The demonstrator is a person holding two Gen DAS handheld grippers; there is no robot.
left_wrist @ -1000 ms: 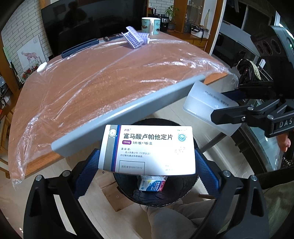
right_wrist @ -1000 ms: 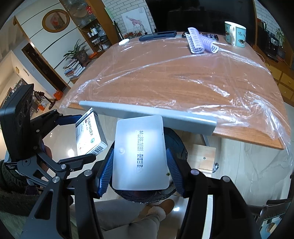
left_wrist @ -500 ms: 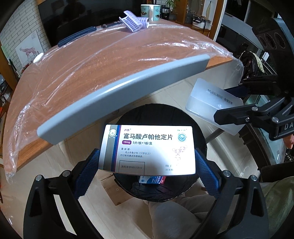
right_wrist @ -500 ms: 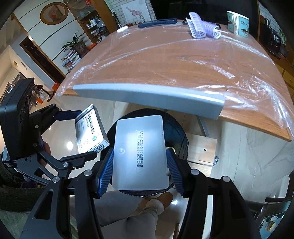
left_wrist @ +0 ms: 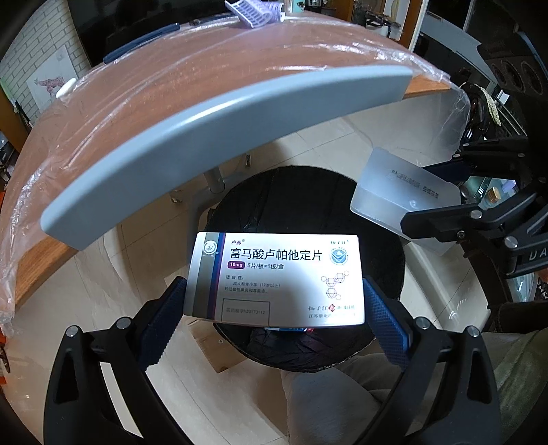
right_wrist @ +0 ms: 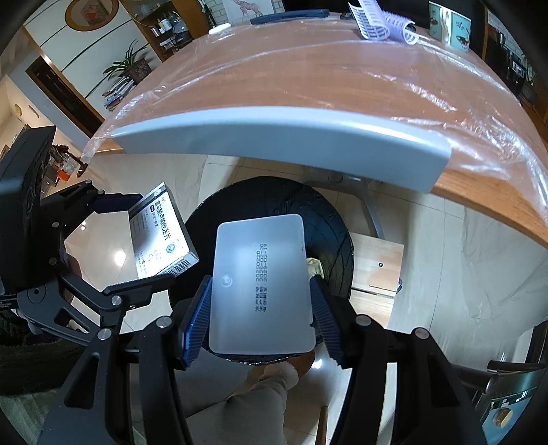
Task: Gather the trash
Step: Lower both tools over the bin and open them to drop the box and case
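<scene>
My left gripper (left_wrist: 274,308) is shut on a white medicine box (left_wrist: 277,277) with Chinese print, held flat above a round bin lined with a black bag (left_wrist: 308,202). My right gripper (right_wrist: 262,308) is shut on a frosted white plastic case (right_wrist: 262,284), also above the bin (right_wrist: 328,219). The case (left_wrist: 404,202) and right gripper show at the right of the left wrist view. The medicine box (right_wrist: 161,232) and left gripper show at the left of the right wrist view. Some trash lies in the bin, mostly hidden by the box.
A wooden table under clear plastic film (right_wrist: 325,72) has a grey front edge (right_wrist: 281,133) overhanging the bin. Purple hair rollers (right_wrist: 373,20) and a mug (right_wrist: 450,25) stand at its far side. A wooden board (right_wrist: 376,263) lies on the tiled floor. The person's legs are below.
Both grippers have moved down and back from the table with their loads. The bin now lies more fully under them and the table edge sits higher in both views.
</scene>
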